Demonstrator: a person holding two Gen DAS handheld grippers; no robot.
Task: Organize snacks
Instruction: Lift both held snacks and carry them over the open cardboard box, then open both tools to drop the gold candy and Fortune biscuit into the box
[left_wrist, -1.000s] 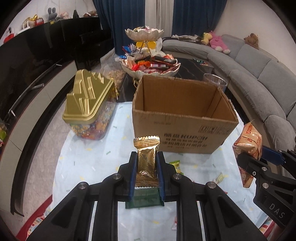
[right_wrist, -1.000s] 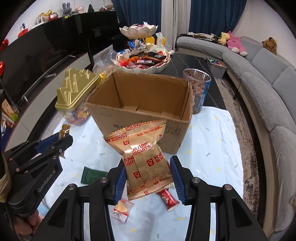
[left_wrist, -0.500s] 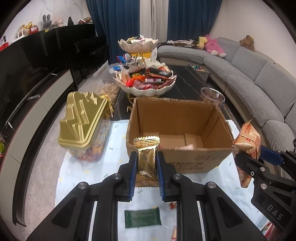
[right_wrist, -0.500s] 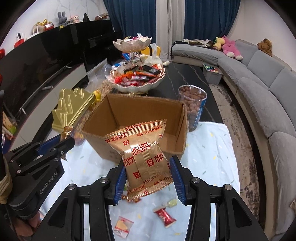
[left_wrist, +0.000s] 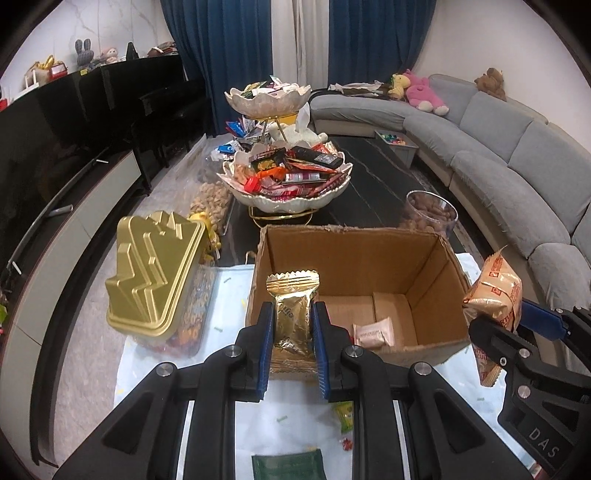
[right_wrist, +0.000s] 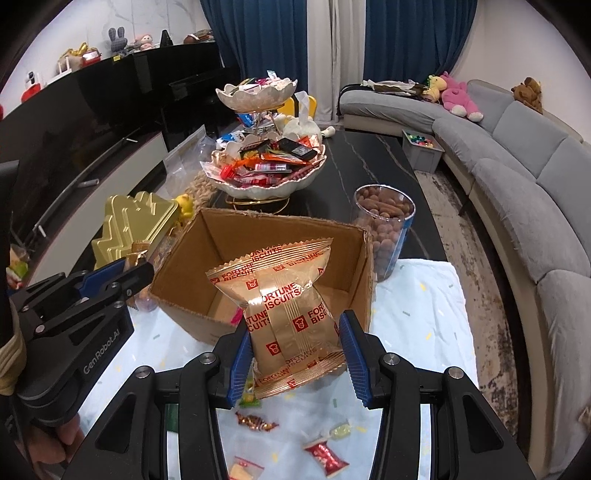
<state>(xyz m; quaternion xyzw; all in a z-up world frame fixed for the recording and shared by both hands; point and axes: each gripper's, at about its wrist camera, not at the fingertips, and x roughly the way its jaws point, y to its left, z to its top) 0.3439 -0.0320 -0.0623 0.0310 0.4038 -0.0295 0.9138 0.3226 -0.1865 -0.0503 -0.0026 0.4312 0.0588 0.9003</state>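
While I carry both snacks to the box (left_wrist: 354, 291) | left gripper (left_wrist: 293, 334) clamps gold packet (left_wrist: 293, 310), right gripper (right_wrist: 297, 349) clamps biscuits (right_wrist: 286, 306) | next: hold over box, release.

The cardboard box (left_wrist: 354, 295) stands open-topped, its floor mostly bare but for one pale packet (left_wrist: 373, 334) near the front wall. A gold-lidded container (left_wrist: 155, 277) flanks it on the left, a clear jar of nuts (right_wrist: 384, 232) stands just behind its right corner, and the tiered snack bowl (right_wrist: 266, 173) rises behind. Loose candies (right_wrist: 325, 454) dot the cloth-covered surface (right_wrist: 424, 321) in front.
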